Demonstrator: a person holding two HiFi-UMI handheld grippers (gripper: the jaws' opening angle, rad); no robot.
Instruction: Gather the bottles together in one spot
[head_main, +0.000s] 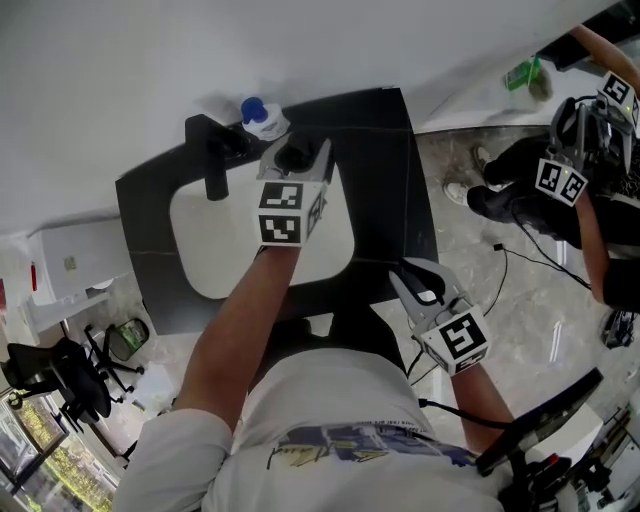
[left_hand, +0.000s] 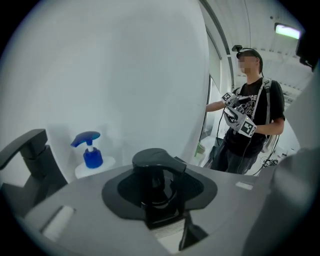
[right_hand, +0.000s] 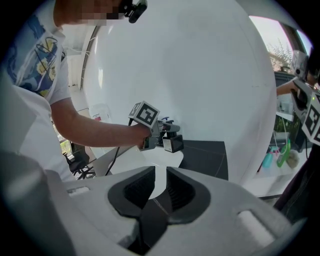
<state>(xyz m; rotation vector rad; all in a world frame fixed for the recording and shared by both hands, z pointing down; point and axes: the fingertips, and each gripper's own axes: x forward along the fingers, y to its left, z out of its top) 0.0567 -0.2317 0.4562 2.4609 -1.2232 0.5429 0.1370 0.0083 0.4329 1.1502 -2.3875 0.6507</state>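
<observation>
My left gripper (head_main: 297, 156) is shut on a dark bottle with a black pump head (left_hand: 157, 163), held over the back edge of the black countertop (head_main: 390, 200). In the right gripper view the same dark bottle (right_hand: 173, 142) hangs in the left gripper's jaws above the counter. A white bottle with a blue pump (head_main: 262, 118) stands at the back by the wall, just left of the held bottle; the left gripper view shows the blue pump bottle (left_hand: 90, 153) a little beyond the jaws. My right gripper (head_main: 408, 278) hovers at the counter's front right, its jaws narrowly apart with nothing between them.
A black faucet (head_main: 214, 160) stands left of the white sink basin (head_main: 210, 250). Another person (head_main: 560, 185) with grippers stands to the right. Green bottles (head_main: 522, 74) sit on a white ledge at the far right. An office chair (head_main: 60, 385) is at the lower left.
</observation>
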